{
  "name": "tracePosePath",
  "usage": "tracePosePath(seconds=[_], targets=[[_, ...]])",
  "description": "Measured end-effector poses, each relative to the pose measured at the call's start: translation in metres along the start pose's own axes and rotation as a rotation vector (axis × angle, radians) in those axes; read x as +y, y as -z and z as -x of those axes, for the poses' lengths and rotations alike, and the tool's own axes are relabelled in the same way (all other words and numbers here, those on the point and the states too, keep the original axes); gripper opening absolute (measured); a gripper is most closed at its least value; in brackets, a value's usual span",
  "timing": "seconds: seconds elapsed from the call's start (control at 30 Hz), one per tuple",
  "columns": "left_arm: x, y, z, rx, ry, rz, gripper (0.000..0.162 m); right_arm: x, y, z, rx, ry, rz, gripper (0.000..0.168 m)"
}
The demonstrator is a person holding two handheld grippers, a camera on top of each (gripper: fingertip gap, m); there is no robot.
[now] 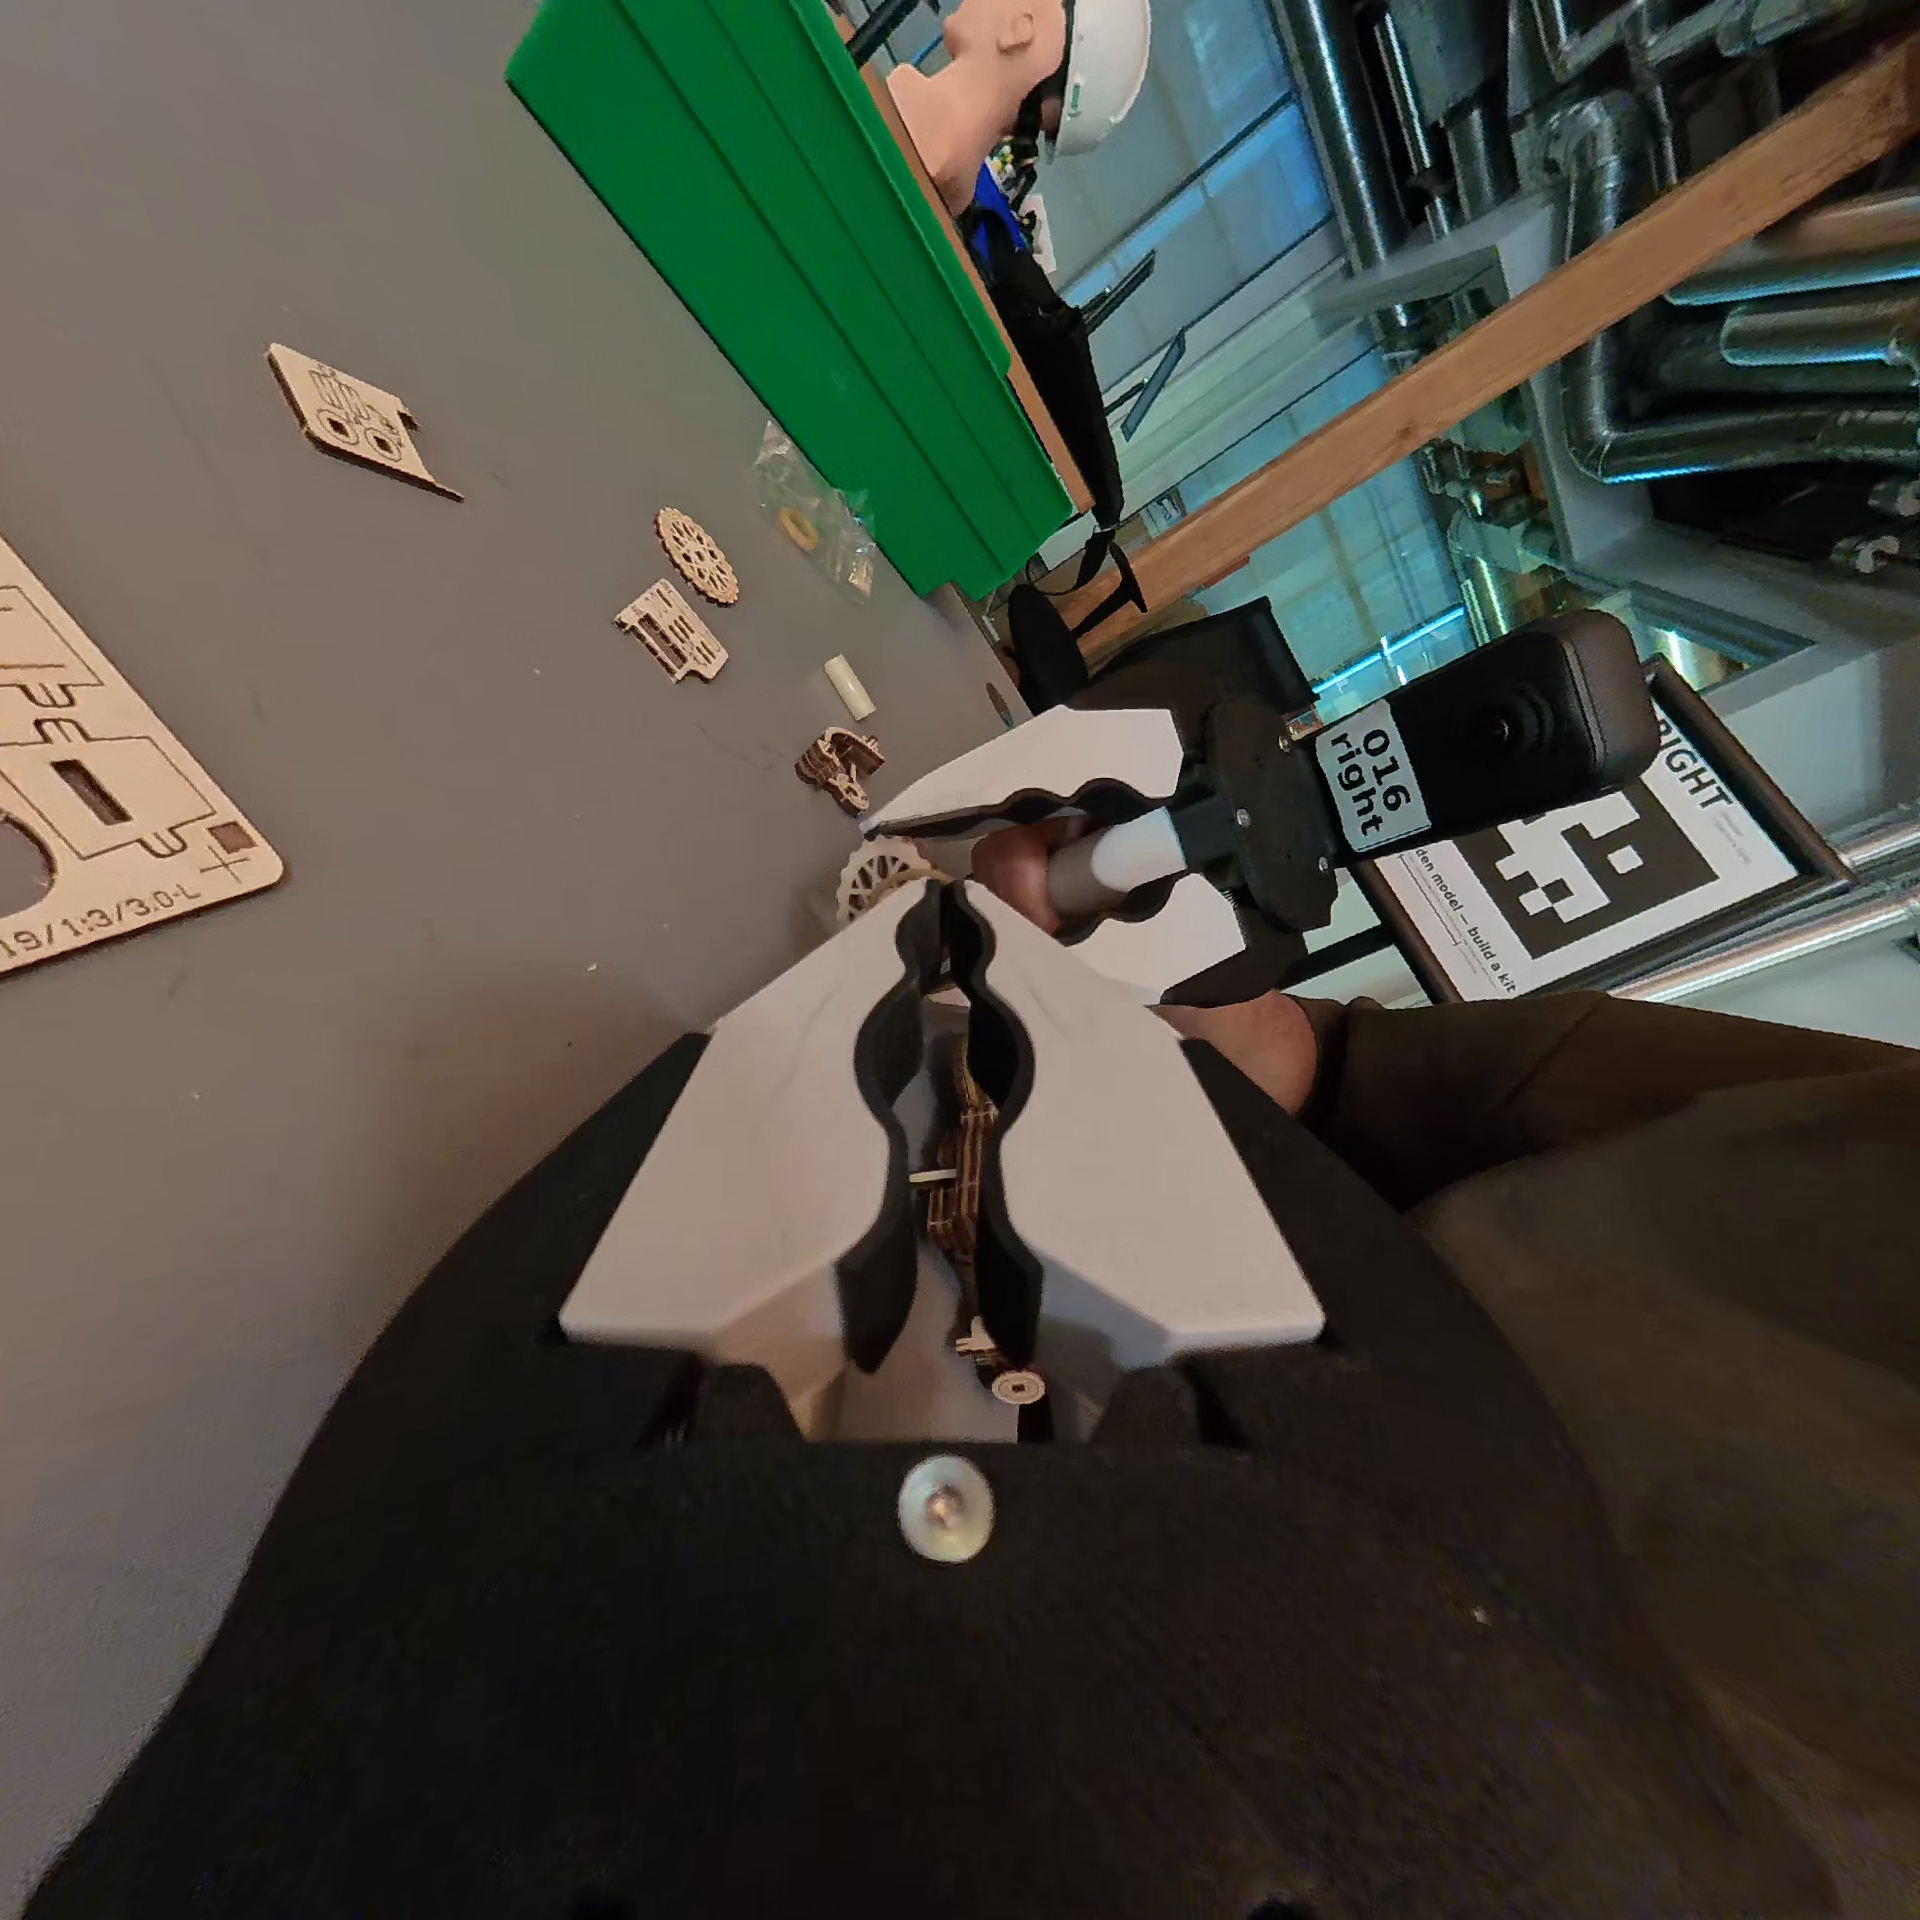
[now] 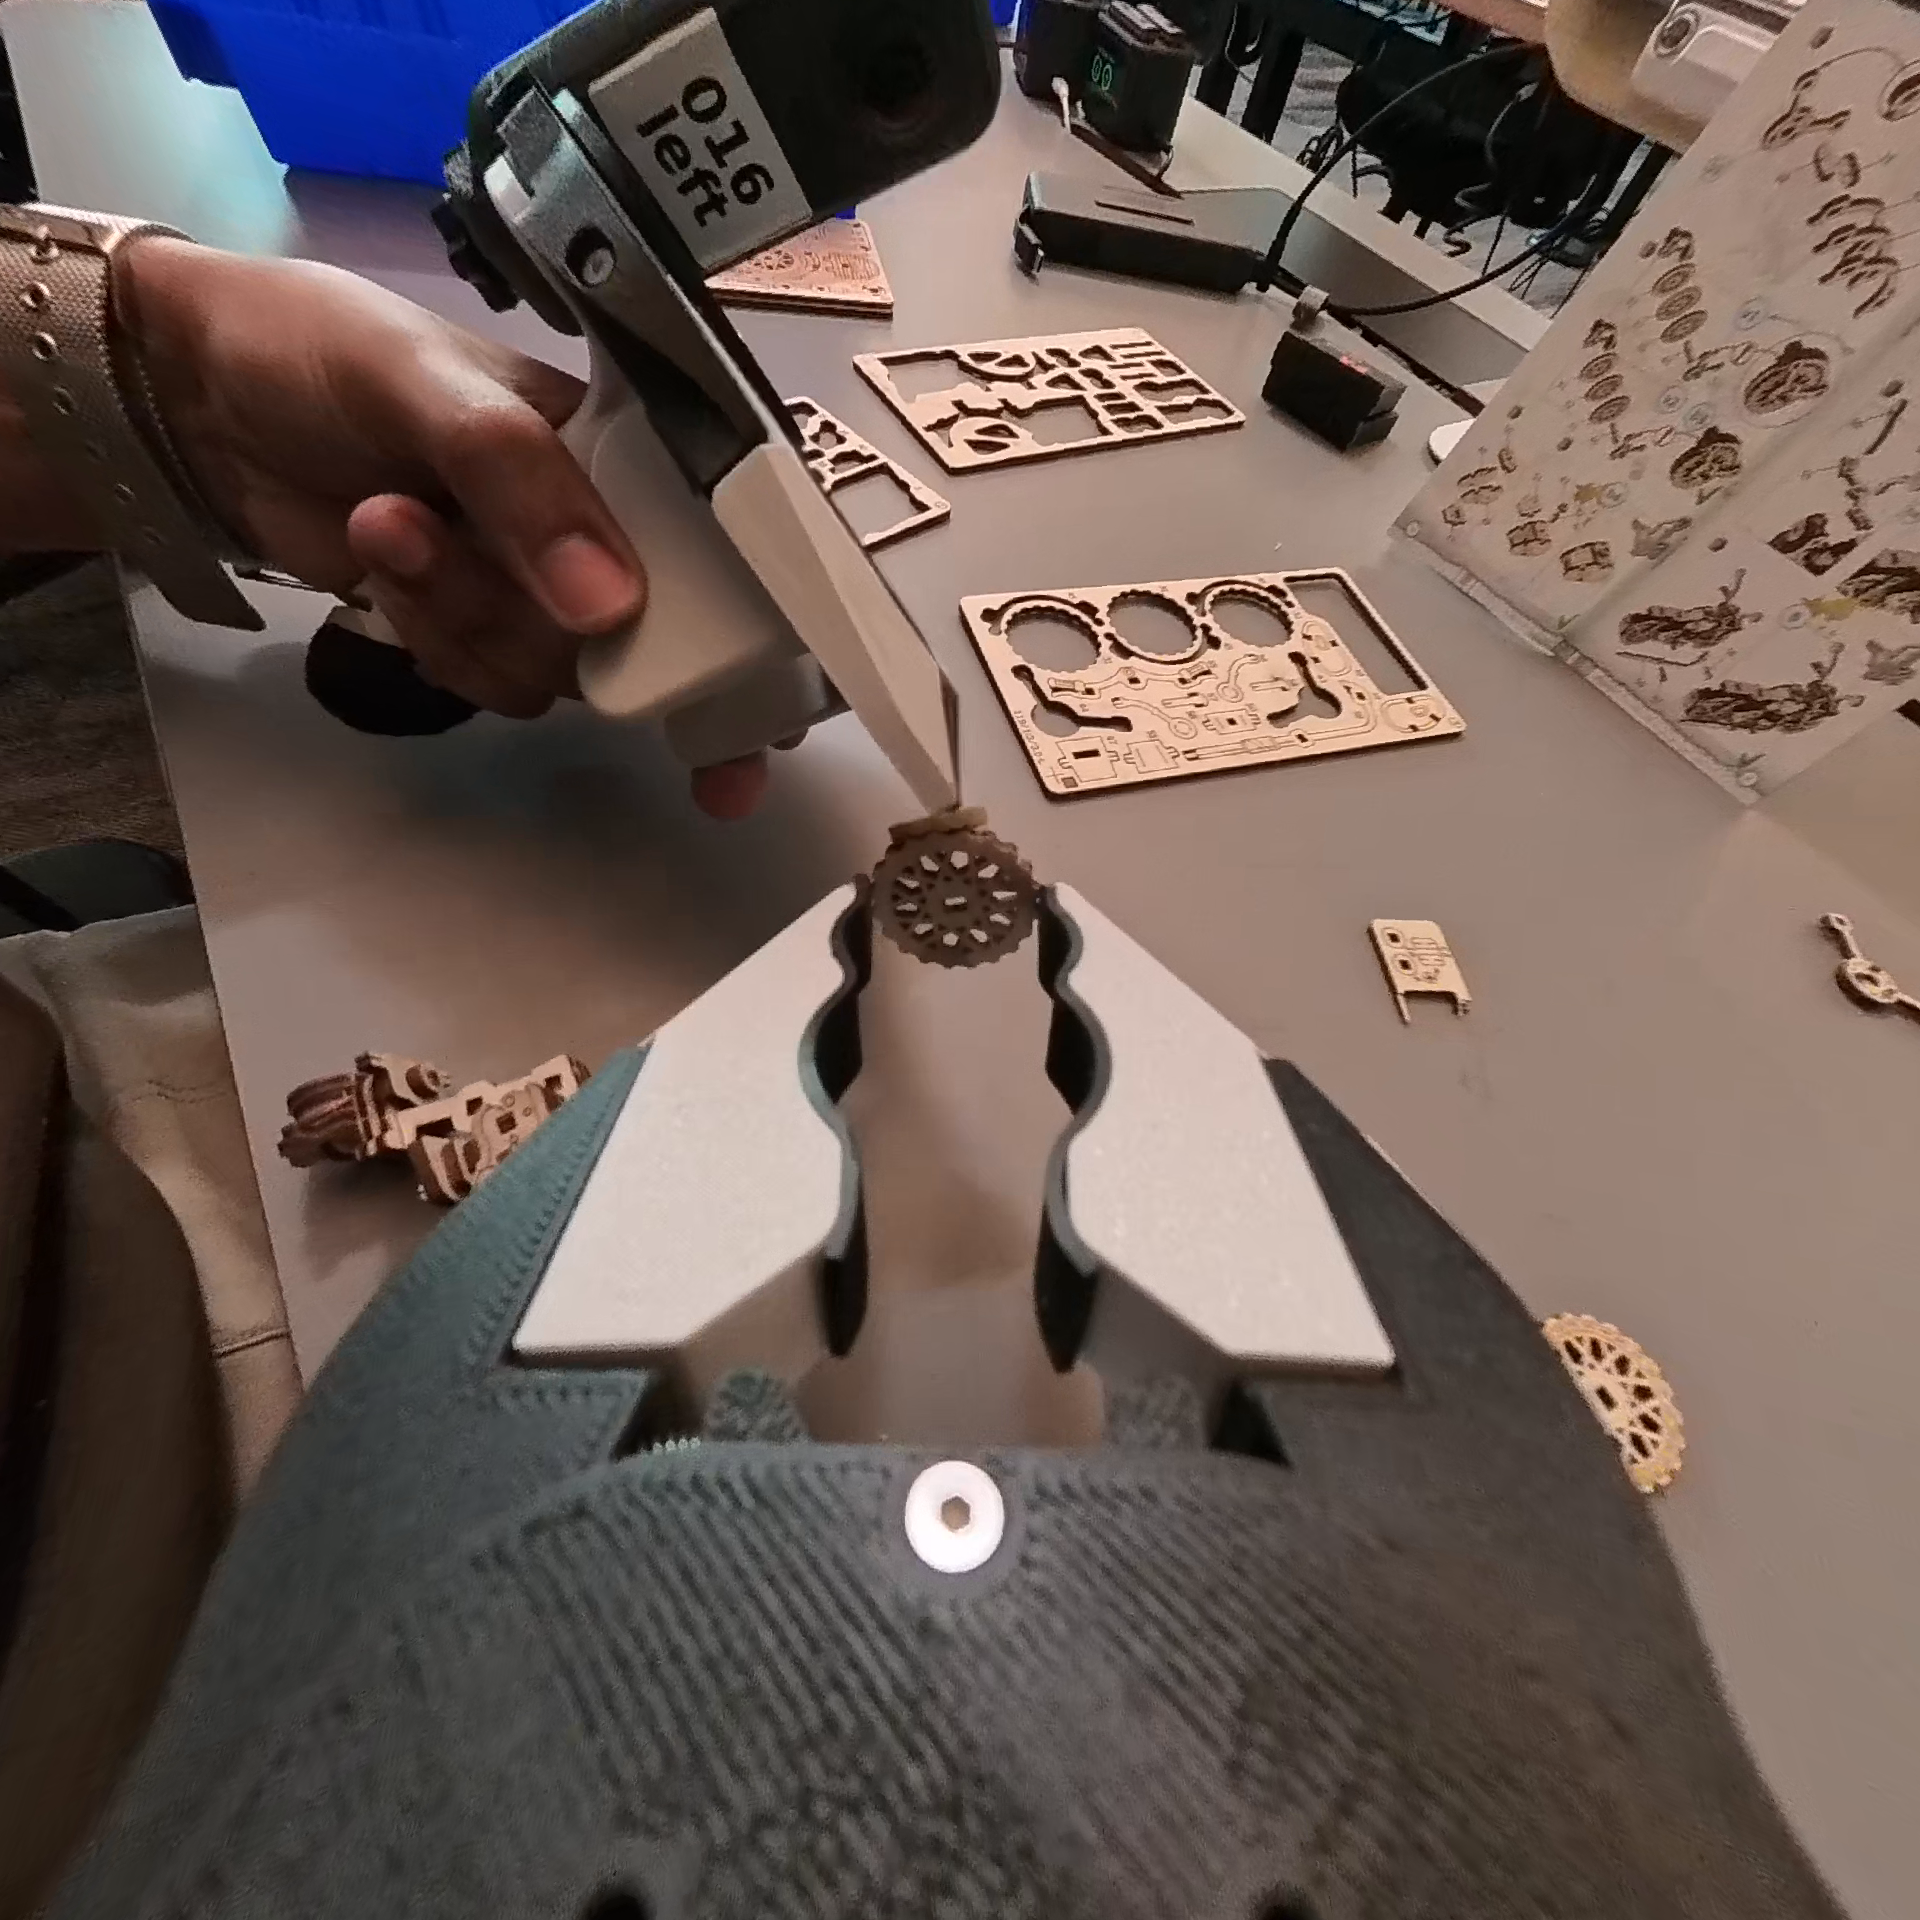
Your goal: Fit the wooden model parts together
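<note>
My right gripper (image 2: 951,904) is shut on a dark wooden gear wheel (image 2: 954,906), gripped by its sides and held above the grey table (image 2: 1247,1039). My left gripper (image 2: 940,800) comes in from the upper left and is shut on a small pale wooden piece (image 2: 935,823) that touches the wheel's top edge. In the left wrist view my left gripper (image 1: 940,896) has its tips together, the wheel (image 1: 878,878) just behind them and the right gripper (image 1: 883,826) beyond. A wooden sub-assembly (image 2: 426,1127) lies on the table to the left.
Punched-out plywood sheets (image 2: 1210,686) (image 2: 1049,410) lie ahead, and a picture instruction sheet (image 2: 1714,468) stands at the right. Loose parts lie about: a small plate (image 2: 1418,966), a lever (image 2: 1870,977), a pale wheel (image 2: 1610,1392). A green bin (image 1: 810,291) sits at the table's edge. The grippers are tip to tip, or close to it. About 12 centimeters separates my right fingertips from the small plate (image 2: 1418,966). The left camera catches it too, in the left wrist view (image 1: 374,423).
</note>
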State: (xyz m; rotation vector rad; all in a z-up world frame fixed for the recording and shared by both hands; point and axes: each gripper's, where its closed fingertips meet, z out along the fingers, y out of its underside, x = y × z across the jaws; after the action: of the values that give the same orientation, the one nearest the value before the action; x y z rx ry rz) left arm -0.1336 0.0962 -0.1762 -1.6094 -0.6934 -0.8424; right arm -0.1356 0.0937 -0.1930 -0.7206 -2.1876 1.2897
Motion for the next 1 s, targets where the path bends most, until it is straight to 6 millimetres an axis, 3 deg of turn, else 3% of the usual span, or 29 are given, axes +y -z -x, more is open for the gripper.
tracePosePath(seconds=[0.7, 1.0], targets=[[0.0045, -0.0031, -0.0079, 0.049, 0.020, 0.032, 0.006, -0.0006, 0.0006, -0.0011, 0.005, -0.002, -0.002, 0.031], [0.0054, -0.0073, -0.0027, -0.039, -0.062, 0.024, 0.014, 0.0029, -0.0015, -0.0039, 0.041, -0.012, 0.032, 0.031]])
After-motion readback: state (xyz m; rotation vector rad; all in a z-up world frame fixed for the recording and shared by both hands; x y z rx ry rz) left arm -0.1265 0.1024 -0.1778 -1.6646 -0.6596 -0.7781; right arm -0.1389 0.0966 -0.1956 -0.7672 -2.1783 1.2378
